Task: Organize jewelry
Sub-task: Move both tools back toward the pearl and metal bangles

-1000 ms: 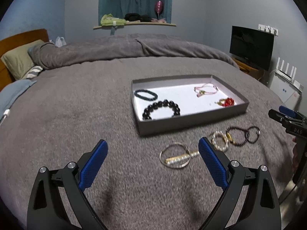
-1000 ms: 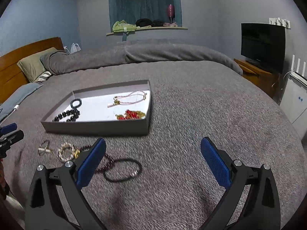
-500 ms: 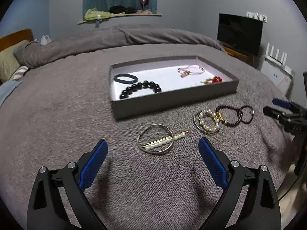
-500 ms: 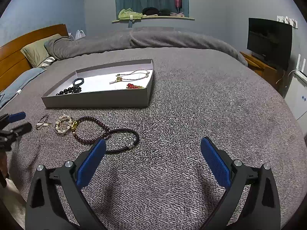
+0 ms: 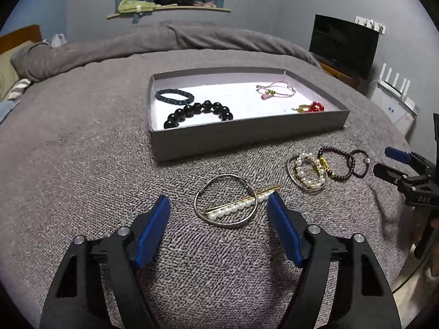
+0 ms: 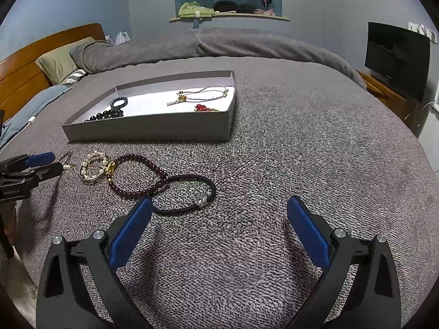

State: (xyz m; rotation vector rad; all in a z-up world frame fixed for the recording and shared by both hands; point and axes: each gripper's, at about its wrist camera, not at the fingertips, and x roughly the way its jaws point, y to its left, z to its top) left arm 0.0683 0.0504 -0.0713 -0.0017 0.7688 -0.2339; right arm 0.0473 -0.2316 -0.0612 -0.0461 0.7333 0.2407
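Four pieces already lie in the grey tray [image 5: 247, 134], which sits mid-bed on the grey blanket [image 5: 82, 142]: a black bead bracelet [image 5: 197, 111], a blue one [image 5: 174, 96], a pink cord piece [image 5: 274, 91], a red-and-gold piece [image 5: 310, 107]. More jewelry is loose on the blanket in front of the tray. Left hand-held gripper [image 5: 218, 211] spread, jaws just been closing, nothing pinched yet; the silver bangle [image 5: 225, 205] with the pearl hair pin [image 5: 241, 205] across it lies in front of the jaws, the right pad close to the pin's end. Right hand-held gripper [image 6: 218, 216] spread wide, empty; the black band [image 6: 183, 194] lies just ahead of its left pad, touching the dark red bead bracelet [image 6: 137, 175], then the pearl bracelet [image 6: 94, 166]. Step looks like: approach to pick loose pieces. Next likely needs the left jaws lowered over bangle or pin, then pinched without snagging the blanket.
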